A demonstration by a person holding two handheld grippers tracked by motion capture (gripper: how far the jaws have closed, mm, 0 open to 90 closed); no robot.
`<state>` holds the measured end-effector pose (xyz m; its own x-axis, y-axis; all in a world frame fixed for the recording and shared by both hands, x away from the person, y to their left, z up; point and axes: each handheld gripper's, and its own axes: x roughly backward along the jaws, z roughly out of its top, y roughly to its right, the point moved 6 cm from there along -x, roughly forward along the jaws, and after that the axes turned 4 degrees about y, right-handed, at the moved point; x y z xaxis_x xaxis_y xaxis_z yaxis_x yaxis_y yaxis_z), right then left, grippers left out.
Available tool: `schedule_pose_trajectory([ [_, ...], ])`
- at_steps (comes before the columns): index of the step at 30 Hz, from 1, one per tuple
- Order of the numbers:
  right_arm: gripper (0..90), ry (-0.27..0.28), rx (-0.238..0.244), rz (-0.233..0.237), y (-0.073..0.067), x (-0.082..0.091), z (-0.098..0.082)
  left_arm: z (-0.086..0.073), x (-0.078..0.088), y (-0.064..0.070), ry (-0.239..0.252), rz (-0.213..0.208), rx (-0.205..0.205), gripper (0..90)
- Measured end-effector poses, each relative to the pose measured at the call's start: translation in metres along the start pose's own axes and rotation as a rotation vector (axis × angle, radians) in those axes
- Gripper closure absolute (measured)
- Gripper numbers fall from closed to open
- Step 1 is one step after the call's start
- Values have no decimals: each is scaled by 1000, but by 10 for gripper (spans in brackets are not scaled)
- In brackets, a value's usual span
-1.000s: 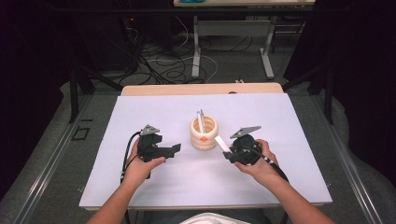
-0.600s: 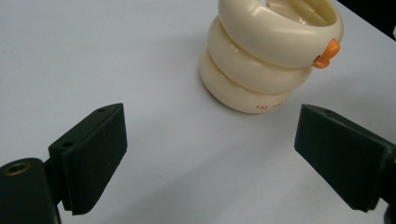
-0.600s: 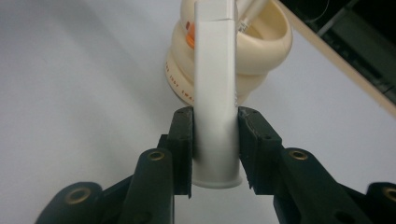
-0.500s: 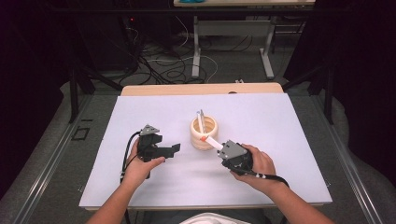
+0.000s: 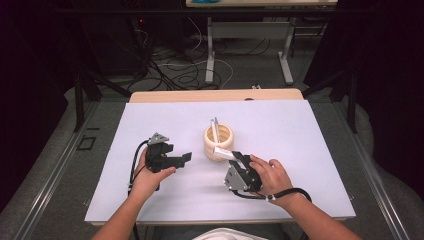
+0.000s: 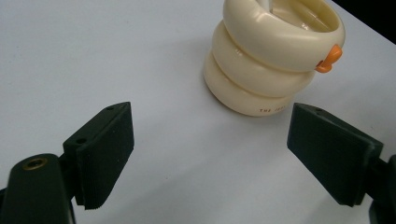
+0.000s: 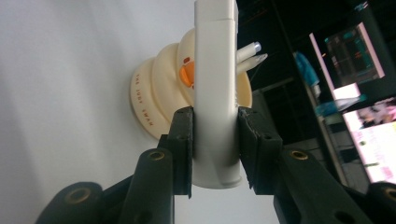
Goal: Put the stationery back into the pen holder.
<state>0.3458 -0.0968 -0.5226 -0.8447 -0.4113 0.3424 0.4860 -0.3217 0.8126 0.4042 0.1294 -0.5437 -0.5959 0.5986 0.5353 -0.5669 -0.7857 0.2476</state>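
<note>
A cream ringed holder with an orange beak stands mid-table, a pen upright in it. My right gripper lies rolled on its side just in front of it, shut on a white marker-like tube whose tip reaches the holder's near side. In the right gripper view the tube sits clamped between the pads, with the holder behind it. My left gripper points at the holder from the left. Its jaws have just been closing a little and stand open, nothing between them, holder ahead.
The white table sheet has free room on both sides of the holder. A wooden strip runs along its far edge. Beyond it lie cables on the floor and desk legs.
My right gripper has come left and nearer the front edge with the white tube, rolling onto its side. The left hand has stayed put.
</note>
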Motion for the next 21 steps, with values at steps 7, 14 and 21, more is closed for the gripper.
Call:
schedule_pose_trajectory([
  [7, 674, 37, 168, -50, 0, -2, 5, -1, -1, -1, -2, -2, -11, 156],
  [14, 674, 48, 310, -58, 1, -1, 10, 3, 2, -1, 9, -1, -49, 173],
  [21, 674, 46, 420, -33, -4, -3, 11, 5, 4, 4, -10, -8, -122, 186],
])
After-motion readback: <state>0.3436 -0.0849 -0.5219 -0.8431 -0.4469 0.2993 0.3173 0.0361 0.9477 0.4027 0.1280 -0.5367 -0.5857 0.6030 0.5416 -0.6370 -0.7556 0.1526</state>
